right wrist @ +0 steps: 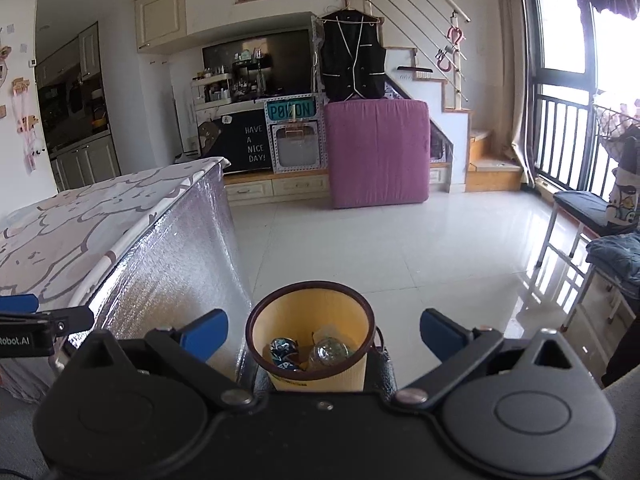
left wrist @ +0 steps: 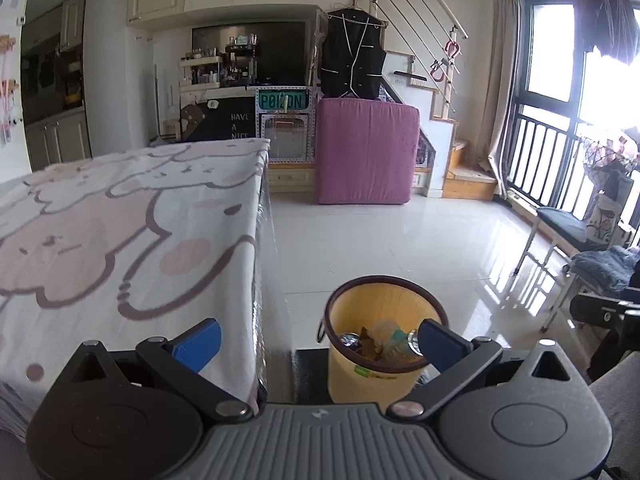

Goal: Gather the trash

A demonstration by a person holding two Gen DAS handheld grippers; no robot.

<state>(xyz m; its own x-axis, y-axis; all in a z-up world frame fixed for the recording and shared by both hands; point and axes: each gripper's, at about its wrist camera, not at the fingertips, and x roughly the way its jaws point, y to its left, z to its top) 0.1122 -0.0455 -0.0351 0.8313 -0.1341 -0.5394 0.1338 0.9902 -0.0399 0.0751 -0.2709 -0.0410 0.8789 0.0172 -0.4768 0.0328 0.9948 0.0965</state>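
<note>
A yellow waste bin [left wrist: 362, 376] with a dark rim stands on the floor beside the table; it holds crushed cans, wrappers and a clear bottle [right wrist: 330, 354]. In the right wrist view the bin [right wrist: 320, 320] sits straight ahead between the blue fingers. My left gripper [left wrist: 318, 342] is open and empty, its left finger over the table edge and its right finger [left wrist: 438, 342] over the bin's rim. My right gripper [right wrist: 322, 334] is open and empty above the bin. The left gripper's tip [right wrist: 44, 316] shows at the left edge of the right wrist view.
A table with a pink cartoon cloth [left wrist: 120, 216] fills the left; its side is silvery foil [right wrist: 176, 248]. An upright purple mattress [left wrist: 366, 150] stands at the back. Chairs with folded clothes [right wrist: 612, 256] line the window on the right. Glossy tiled floor [left wrist: 400, 240] lies between.
</note>
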